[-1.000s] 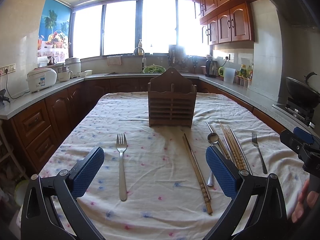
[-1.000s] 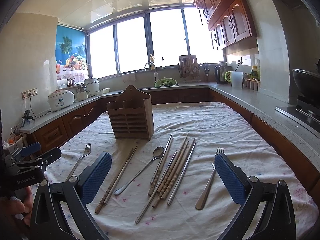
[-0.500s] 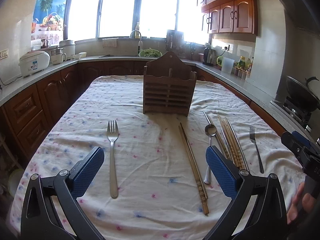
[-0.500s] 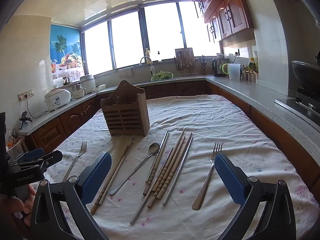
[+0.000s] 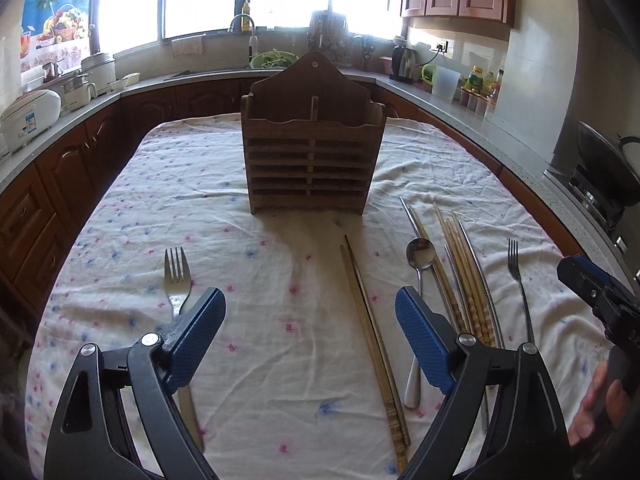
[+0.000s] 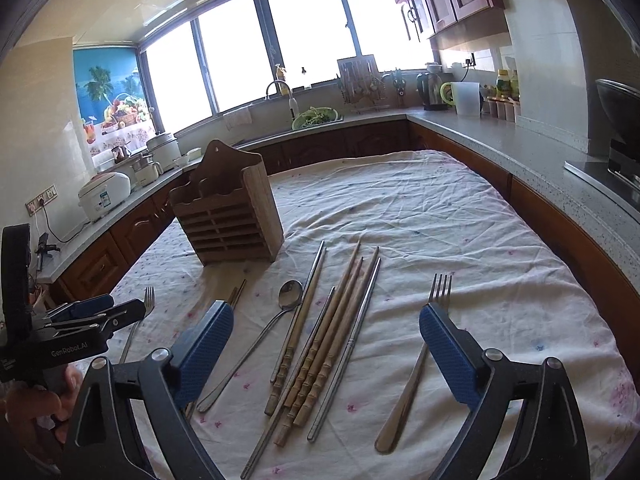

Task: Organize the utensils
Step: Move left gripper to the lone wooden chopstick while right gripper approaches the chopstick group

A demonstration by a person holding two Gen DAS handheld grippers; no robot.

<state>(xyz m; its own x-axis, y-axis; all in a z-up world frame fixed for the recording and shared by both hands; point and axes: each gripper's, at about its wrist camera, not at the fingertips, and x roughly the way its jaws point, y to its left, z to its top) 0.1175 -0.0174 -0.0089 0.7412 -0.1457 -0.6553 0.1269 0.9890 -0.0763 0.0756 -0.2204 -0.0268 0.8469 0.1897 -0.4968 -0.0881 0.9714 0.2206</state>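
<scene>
A wooden utensil holder (image 5: 314,152) stands on the cloth-covered table (image 5: 280,264); it also shows in the right wrist view (image 6: 230,216). A fork (image 5: 176,272) lies at the left, partly under my left finger. A wooden chopstick pair (image 5: 372,340), a spoon (image 5: 419,256), a bundle of chopsticks (image 5: 466,272) and a second fork (image 5: 518,280) lie to the right. My left gripper (image 5: 310,340) is open and empty above the cloth. My right gripper (image 6: 326,350) is open and empty above the chopstick bundle (image 6: 320,344), spoon (image 6: 276,320) and fork (image 6: 416,360).
Kitchen counters surround the table, with rice cookers (image 5: 28,116) at the left, a sink (image 5: 272,60) at the back, and a wok on a stove (image 5: 604,160) at the right. The other gripper shows at each view's edge (image 6: 80,320).
Both grippers have moved forward and lower toward the table. The utensils and holder look larger and closer. Both stay open and nothing on the table has moved.
</scene>
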